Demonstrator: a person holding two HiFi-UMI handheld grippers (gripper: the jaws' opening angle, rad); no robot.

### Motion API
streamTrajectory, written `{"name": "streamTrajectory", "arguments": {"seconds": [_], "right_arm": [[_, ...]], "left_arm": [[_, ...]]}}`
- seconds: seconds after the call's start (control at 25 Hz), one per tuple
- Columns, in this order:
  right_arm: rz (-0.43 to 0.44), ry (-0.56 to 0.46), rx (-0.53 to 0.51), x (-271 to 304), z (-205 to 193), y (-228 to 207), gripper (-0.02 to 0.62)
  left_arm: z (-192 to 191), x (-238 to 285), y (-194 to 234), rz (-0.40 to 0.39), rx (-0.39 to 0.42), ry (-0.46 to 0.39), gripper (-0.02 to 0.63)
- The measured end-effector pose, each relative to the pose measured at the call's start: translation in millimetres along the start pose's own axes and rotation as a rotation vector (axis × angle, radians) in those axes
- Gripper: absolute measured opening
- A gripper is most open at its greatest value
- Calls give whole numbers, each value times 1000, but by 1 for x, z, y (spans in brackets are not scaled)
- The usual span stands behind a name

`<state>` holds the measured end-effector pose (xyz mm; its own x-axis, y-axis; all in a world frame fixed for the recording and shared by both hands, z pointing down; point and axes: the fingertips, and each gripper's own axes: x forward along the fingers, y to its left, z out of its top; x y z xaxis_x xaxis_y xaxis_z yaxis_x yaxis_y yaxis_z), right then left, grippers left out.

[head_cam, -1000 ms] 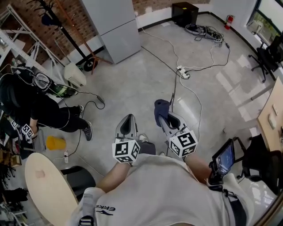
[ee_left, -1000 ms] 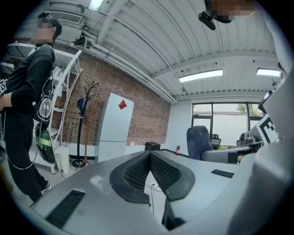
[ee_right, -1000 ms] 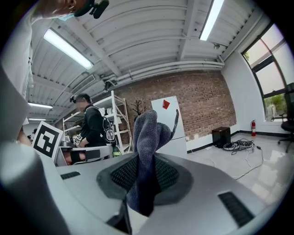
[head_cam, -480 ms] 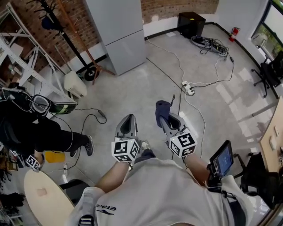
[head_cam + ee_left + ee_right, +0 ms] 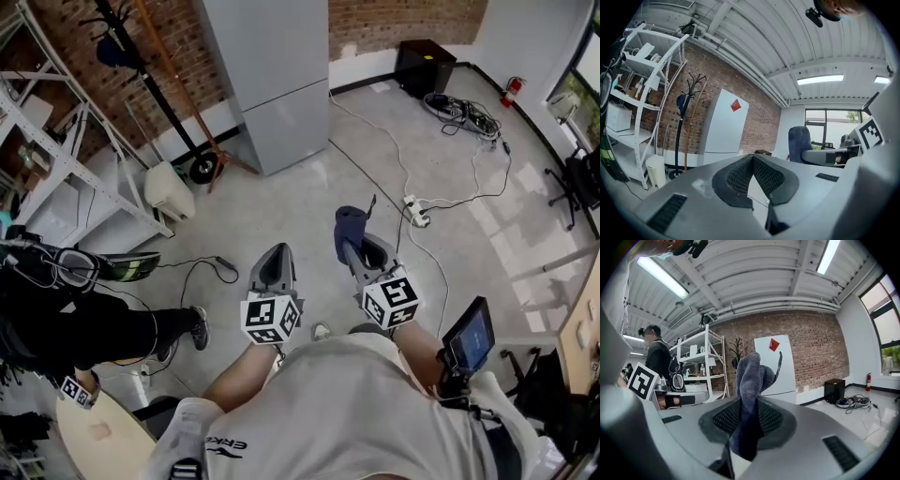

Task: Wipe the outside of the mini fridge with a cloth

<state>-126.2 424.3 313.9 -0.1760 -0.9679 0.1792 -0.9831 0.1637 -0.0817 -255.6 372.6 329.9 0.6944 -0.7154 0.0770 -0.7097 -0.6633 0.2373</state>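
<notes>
The left hand-held gripper (image 5: 271, 262) is held low in front of the person, with its jaws together at the tips and nothing between them. The right hand-held gripper (image 5: 362, 249) is just beside it at about the same height, and its jaws are clamped on a blue cloth (image 5: 348, 225). The cloth stands up past the tips in a bunched fold. Both point toward the fridge (image 5: 272, 84), a tall pale unit with its door closed and a red sticker high on the front. It stands against a brick wall (image 5: 394, 19), well apart from both grippers across bare concrete floor (image 5: 281, 197). A coat rack (image 5: 155, 80) is just left of the fridge, and a white shelf (image 5: 52, 141) is further left. A second person (image 5: 66, 314) in dark clothes is at the left edge of the head view. White cables and a power strip (image 5: 413, 205) lie on the floor to the right, near a black box (image 5: 424, 66) by the wall.
</notes>
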Motion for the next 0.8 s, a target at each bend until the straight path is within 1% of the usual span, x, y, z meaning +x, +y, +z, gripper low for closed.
{"name": "streamTrajectory", "arguments": {"seconds": [0.28,0.48,0.64,0.8], "right_arm": [[18,-7,-10,60,17,-19,86],[51,-17,-17,107,23,-41,86],[78,-32,-21,148,32,-70,86],[107,-37,-24,194,49,-113,86]], "left_arm": [[17,44,28,12,0,-16,5],[21,85,45,39,11,-26,3],[28,133,55,55,26,-30,3],[41,194,64,83,35,-35,3]]}}
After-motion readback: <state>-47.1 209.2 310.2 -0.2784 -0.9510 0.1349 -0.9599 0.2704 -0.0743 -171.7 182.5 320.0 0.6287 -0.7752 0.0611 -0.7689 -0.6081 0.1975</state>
